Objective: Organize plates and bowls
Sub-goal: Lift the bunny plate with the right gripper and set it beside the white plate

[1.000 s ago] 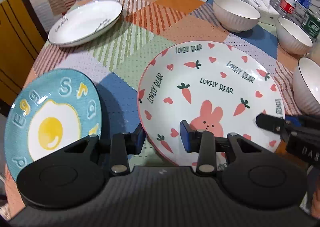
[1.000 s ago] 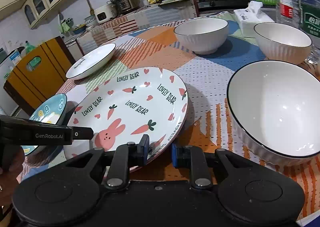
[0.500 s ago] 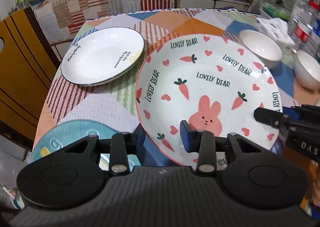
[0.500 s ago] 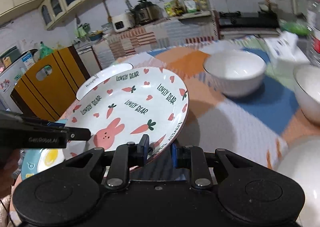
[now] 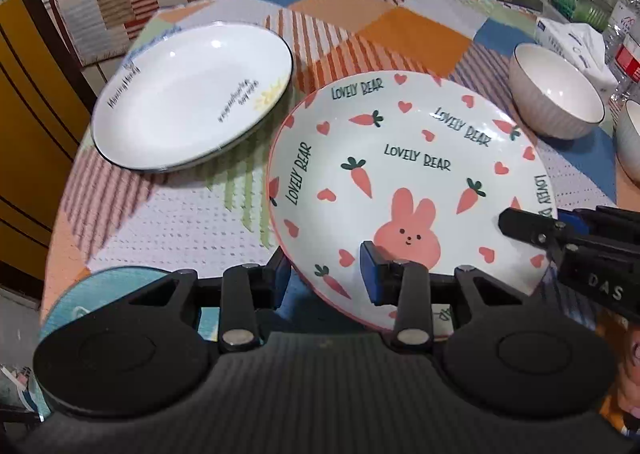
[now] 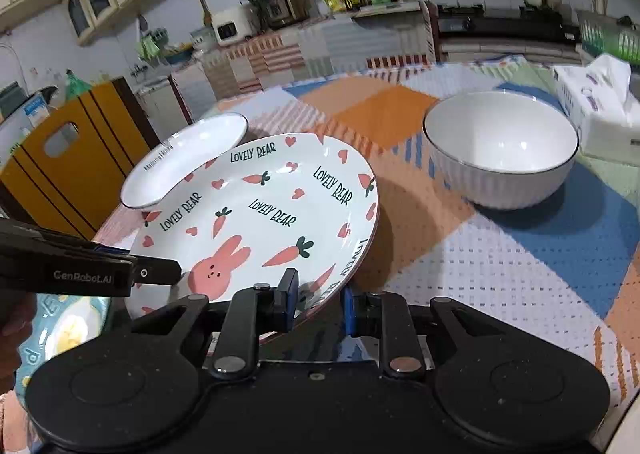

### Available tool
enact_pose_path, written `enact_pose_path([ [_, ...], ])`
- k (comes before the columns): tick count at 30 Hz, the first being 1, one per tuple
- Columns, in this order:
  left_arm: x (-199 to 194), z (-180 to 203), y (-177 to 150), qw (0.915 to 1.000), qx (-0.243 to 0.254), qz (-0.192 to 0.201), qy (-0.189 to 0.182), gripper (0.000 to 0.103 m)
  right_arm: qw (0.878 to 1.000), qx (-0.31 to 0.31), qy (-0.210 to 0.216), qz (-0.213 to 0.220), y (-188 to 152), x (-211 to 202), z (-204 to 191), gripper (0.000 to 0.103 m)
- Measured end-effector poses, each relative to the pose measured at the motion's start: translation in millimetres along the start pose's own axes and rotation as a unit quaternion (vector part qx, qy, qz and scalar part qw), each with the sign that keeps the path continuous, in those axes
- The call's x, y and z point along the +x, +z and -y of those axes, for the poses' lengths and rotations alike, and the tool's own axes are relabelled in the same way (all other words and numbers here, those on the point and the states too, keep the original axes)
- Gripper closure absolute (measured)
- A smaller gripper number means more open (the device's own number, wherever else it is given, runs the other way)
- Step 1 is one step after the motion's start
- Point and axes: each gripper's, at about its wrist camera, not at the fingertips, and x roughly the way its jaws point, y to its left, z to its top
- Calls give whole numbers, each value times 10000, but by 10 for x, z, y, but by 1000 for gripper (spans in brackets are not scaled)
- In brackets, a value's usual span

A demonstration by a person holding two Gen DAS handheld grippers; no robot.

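One round counter [image 5: 416, 33] under a patchwork cloth carries everything. Three plates show: the bunny plate [image 5: 412, 173] printed "LOVELY BEAR" is held tilted above the cloth, straight ahead of both tools; the white plate [image 5: 192, 93] with a dark rim lies flat on the cloth beyond it, ahead and to the left of the left hand-held gripper [image 5: 324, 278]; the teal egg plate [image 5: 100, 294] peeks out low, just under that gripper's left finger. Two white ribbed bowls are in the left view: one bowl [image 5: 556, 101] sits ahead and to the right, past the bunny plate, and a second bowl [image 5: 628, 141] is cut by the right edge beside it. One tissue box [image 6: 600, 109] stands beyond the first bowl, far right of the right hand-held gripper [image 6: 318, 304].

The left hand-held gripper pinches the bunny plate's near-left rim, one blue pad over the face, the other below. The right hand-held gripper pinches the same plate's near-right rim between its blue pads. Each tool's finger shows from the side in the other's view
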Motion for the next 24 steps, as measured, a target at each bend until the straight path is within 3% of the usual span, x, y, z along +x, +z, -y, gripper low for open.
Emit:
enact_pose_path([
  [5,34,-11,-25,9999,-105,-108,-86,68,9998,-24,-142,-132,-18,64,5,76],
  [9,12,-26,5,9996,-155,-229,-100,67,9993,-17,-103,-370,57,86,3,69],
  [12,-132,-21,-10,9997,14,-213,-129,67,9982,-323,-214,-458,89,41,-64,68],
  [16,-393,-14,-124,9997,222,-72,-122,67,9971,-598,-289,-371,102,-140,-100,66],
  [24,-928,-158,-213,9984,496,213,-146,67,9953,-966,-38,-1,171,-676,-312,51],
])
